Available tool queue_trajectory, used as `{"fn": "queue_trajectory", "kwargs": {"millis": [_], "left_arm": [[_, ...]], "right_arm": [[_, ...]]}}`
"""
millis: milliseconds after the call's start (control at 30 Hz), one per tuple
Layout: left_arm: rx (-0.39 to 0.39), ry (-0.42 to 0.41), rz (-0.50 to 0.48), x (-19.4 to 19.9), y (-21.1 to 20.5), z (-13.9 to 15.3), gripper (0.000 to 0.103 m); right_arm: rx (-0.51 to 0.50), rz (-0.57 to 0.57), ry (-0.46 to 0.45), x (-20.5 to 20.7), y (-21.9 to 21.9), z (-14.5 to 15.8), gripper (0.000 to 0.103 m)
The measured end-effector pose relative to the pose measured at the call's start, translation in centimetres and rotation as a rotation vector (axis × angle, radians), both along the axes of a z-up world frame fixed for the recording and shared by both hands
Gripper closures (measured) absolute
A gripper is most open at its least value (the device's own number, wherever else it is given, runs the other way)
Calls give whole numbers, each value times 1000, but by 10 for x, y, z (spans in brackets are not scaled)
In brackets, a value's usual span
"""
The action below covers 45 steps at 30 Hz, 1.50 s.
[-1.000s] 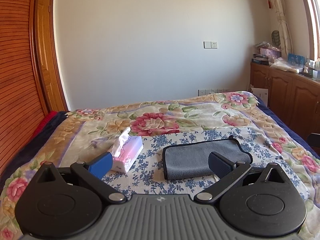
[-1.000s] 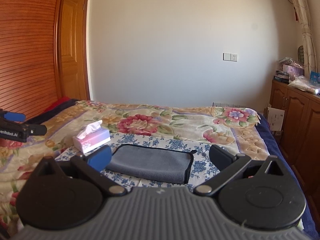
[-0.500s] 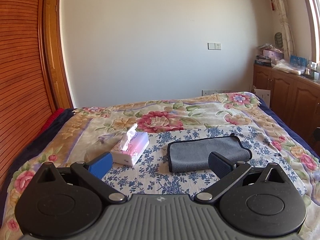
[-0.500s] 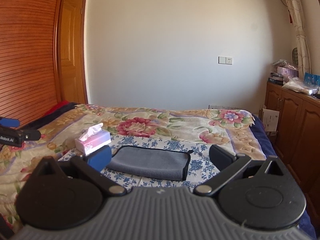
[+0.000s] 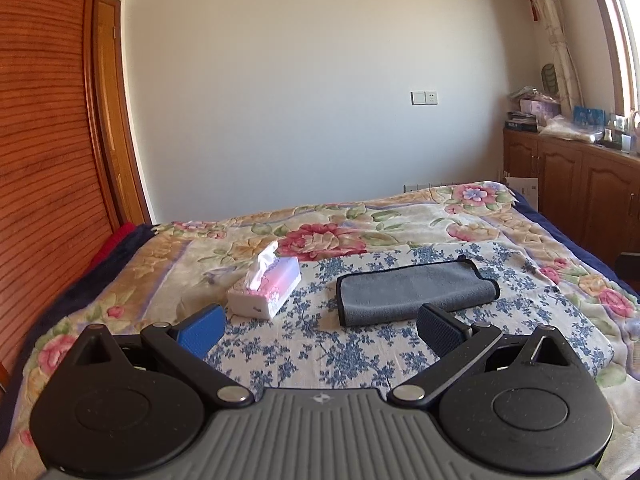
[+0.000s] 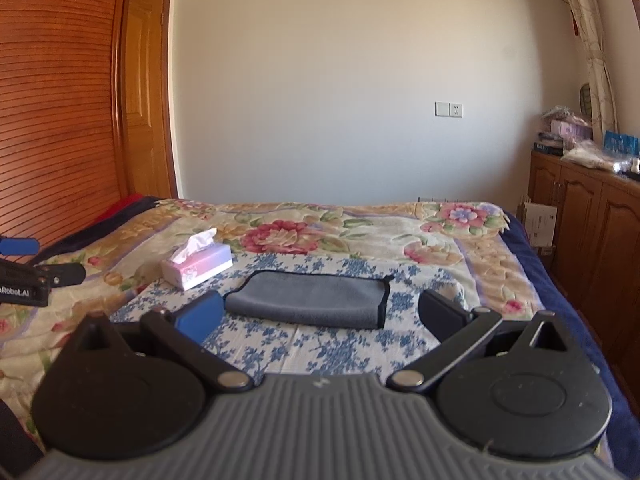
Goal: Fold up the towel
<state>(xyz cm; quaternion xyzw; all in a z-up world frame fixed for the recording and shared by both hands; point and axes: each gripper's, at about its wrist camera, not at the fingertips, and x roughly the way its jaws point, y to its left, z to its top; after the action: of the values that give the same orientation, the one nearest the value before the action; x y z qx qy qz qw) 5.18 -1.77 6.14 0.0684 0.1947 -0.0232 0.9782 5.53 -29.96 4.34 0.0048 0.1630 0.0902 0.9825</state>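
A grey towel (image 5: 412, 290) with black trim lies folded into a flat rectangle on the blue-flowered cloth (image 5: 320, 344) spread over the bed. The right wrist view shows the same towel (image 6: 316, 299) from the other side. My left gripper (image 5: 320, 326) hovers open above the cloth, short of the towel, with nothing between its blue pads. My right gripper (image 6: 320, 316) is open too, held back from the towel's near edge. The left gripper (image 6: 28, 268) also shows at the left edge of the right wrist view.
A pink and white tissue box (image 5: 266, 286) stands on the cloth just left of the towel. The bed has a floral blanket (image 5: 460, 220). A slatted wooden wardrobe (image 5: 44, 140) runs along the left, and wooden cabinets (image 5: 576, 200) with clutter along the right.
Both grippers have drawn back and upward from the towel, which now looks smaller and farther off. The towel itself has not moved, and both grippers stay open.
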Motion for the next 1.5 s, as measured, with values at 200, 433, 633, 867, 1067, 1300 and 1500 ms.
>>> {"fn": "queue_trajectory", "kwargs": {"millis": [200, 433, 633, 867, 1067, 1300, 1500], "left_arm": [[-43, 19, 24, -10, 11, -14, 0], [-22, 17, 36, -17, 18, -29, 0], [0, 12, 38, -20, 22, -44, 0], [-16, 1, 53, -22, 30, -56, 0], [-56, -30, 64, -24, 35, -57, 0], [-76, -53, 64, -25, 38, -56, 0], [-78, -69, 60, -29, 38, -55, 0]], "right_arm": [[10, -10, 3, -12, 0, -12, 0], [16, -52, 5, -20, -5, -22, 0], [27, -78, -15, -24, -7, -31, 0], [14, -80, -21, -26, -6, -39, 0], [11, -87, -31, -27, -7, -41, 0], [16, -105, -50, -30, -8, -42, 0], [18, -119, -64, -33, -9, -41, 0]]}}
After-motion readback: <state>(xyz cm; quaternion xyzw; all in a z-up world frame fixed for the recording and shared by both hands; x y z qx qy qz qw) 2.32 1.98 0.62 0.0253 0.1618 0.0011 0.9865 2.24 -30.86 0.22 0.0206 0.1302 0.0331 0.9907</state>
